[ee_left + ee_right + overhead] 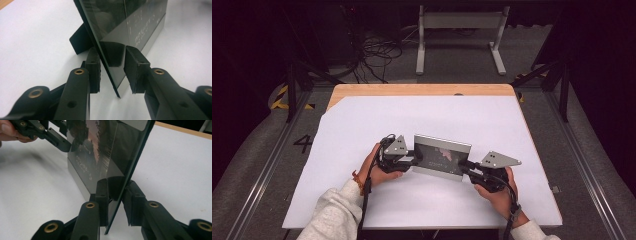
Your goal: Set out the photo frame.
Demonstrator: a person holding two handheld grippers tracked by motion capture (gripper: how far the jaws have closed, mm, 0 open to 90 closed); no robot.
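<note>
A silver-edged picture frame point(442, 157) with dark glass stands tilted on the white sheet point(412, 115), propped on its black back stand point(80, 40). My left gripper point(413, 156) is at the frame's left edge. In the left gripper view its jaws point(112, 67) straddle the frame point(130, 20) with small gaps showing, so it is open. My right gripper point(463, 164) is at the frame's right edge. In the right gripper view its pads point(115, 195) press both faces of the frame point(100, 150). The left gripper point(58, 141) shows there at the far edge.
The white sheet covers a wooden table point(422, 89), with bare sheet all around the frame. Beyond the table's far edge are a grey stand point(459, 30) and loose cables point(377, 52) on the floor. Dark rails run along both sides.
</note>
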